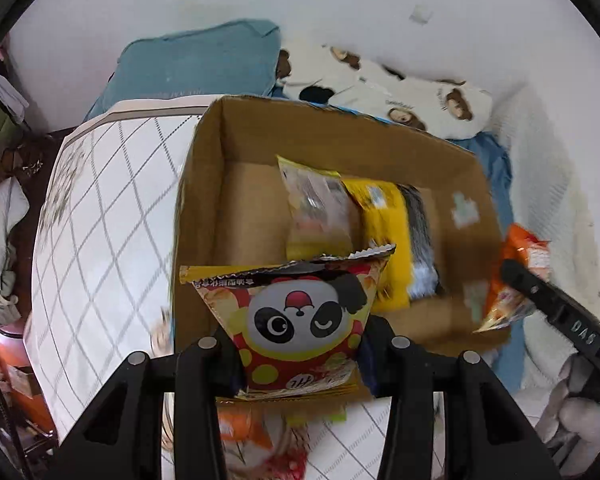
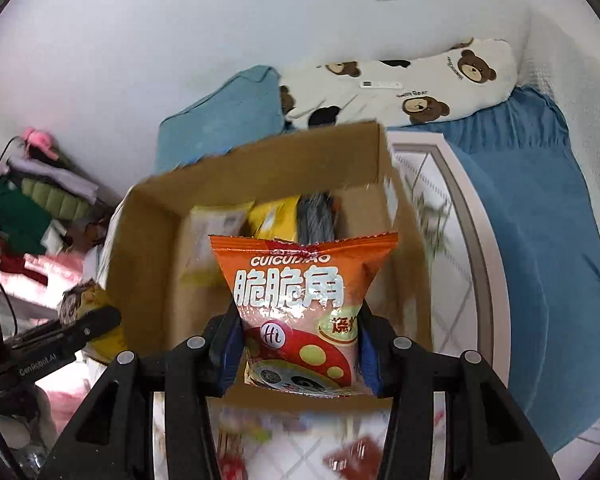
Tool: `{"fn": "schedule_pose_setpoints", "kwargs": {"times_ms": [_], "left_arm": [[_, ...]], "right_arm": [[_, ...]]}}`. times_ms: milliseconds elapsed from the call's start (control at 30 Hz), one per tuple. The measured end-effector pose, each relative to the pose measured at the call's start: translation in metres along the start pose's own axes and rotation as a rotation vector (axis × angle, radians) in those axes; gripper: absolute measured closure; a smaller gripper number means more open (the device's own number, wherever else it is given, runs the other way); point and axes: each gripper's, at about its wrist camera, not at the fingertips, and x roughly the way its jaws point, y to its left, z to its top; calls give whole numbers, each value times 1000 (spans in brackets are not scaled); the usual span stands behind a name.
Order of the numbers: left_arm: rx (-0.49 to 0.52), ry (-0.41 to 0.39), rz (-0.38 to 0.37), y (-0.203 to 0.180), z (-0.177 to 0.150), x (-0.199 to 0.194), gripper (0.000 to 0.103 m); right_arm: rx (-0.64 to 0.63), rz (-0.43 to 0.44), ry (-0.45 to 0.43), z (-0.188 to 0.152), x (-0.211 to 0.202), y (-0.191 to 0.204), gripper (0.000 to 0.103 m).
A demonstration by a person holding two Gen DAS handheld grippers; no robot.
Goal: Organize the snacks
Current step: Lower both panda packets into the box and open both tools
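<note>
Both grippers carry a snack toward the cardboard box [image 1: 204, 184], so the step in hand looks like the carry-and-drop stage of packing. The left gripper [image 1: 298, 354] has its fingers clamped on the yellow panda packet [image 1: 300, 320], which stands upright between them, its crimped top edge just ahead of the fingertips and over the near wall of the box. The right gripper [image 2: 298, 354] has its fingers clamped on the orange packet [image 2: 300, 300], held the same way above the box's near edge. Beyond both sets of fingers, on the box floor, lie a pale packet [image 1: 320, 208], a yellow packet [image 1: 384, 224] and a grey packet [image 1: 420, 236], side by side and touching. The next move probably calls for carrying each packet forward past the near wall, lowering it into bare floor beside that row, then parting the fingers, one hand at a time so the two do not collide.
</note>
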Motion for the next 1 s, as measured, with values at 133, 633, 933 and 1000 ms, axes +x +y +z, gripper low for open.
{"fn": "schedule_pose_setpoints", "kwargs": {"times_ms": [133,633,933,1000], "left_arm": [[0,17,48,3,41,23,63],[15,39,90,7,93,66,9],[31,40,106,2,68,64,9],[35,38,114,0,62,62,9]], "right_arm": [[19,-29,34,42,38,-7,52],[-26,-115,119,84,111,-4,5],[-62,-148,130,59,109,5,5],[-69,-154,135,53,108,7,5]]}}
